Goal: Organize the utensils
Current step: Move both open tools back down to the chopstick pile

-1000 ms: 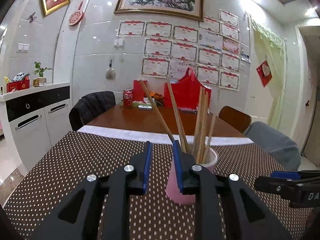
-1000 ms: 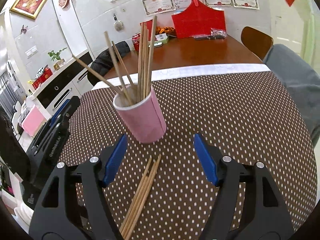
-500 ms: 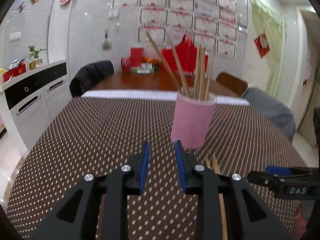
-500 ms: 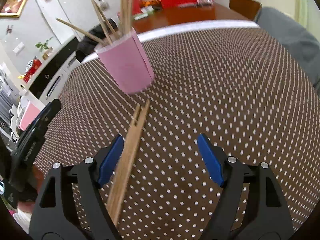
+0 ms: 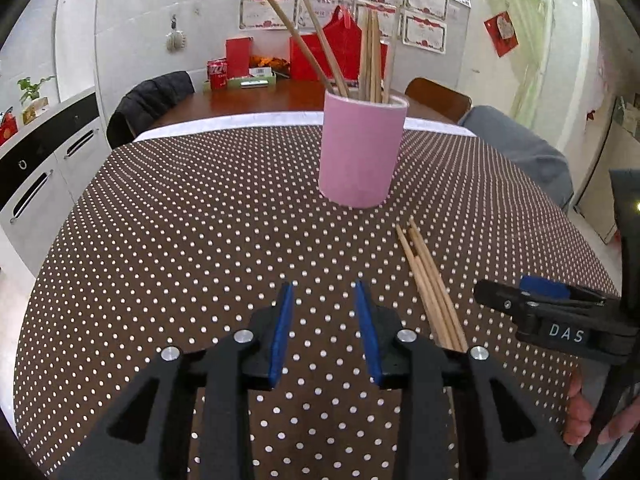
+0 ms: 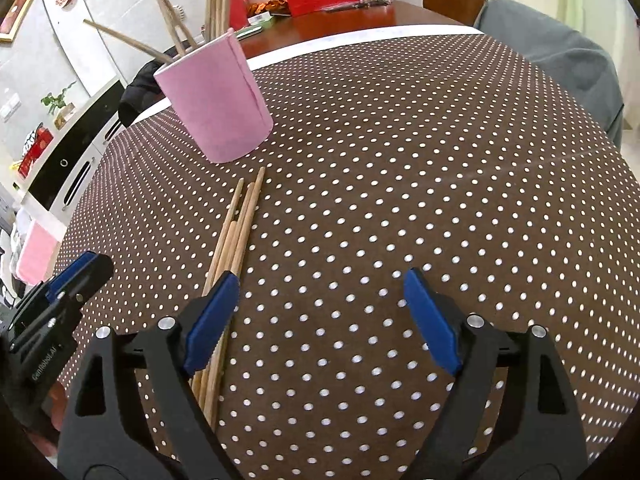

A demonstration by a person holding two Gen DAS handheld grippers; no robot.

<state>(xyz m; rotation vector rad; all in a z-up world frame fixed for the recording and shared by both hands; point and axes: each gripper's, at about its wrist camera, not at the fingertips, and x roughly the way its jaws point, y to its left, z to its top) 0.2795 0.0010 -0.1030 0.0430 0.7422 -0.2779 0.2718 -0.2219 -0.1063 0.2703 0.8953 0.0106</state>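
Observation:
A pink cup [image 5: 360, 152] stands upright on the dotted tablecloth with several wooden chopsticks [image 5: 370, 56] standing in it; it also shows in the right wrist view [image 6: 218, 98]. A bundle of loose chopsticks [image 5: 430, 284] lies flat on the cloth in front of the cup, and shows in the right wrist view [image 6: 234, 248]. My left gripper [image 5: 324, 312] is open and empty, left of the bundle. My right gripper [image 6: 320, 296] is open wide and empty; its left finger overlaps the bundle's near part.
The brown dotted tablecloth [image 5: 180, 240] covers the table, with a wooden table [image 5: 256, 96] with red bags and a can behind. A grey covered chair [image 6: 560, 56] stands at the right, a dark chair [image 5: 152, 100] and white cabinets [image 5: 40, 168] at the left.
Both grippers have pulled back from the cup and lowered toward the cloth. The loose chopsticks now lie closer to both grippers. The left gripper's jaws stand wider apart.

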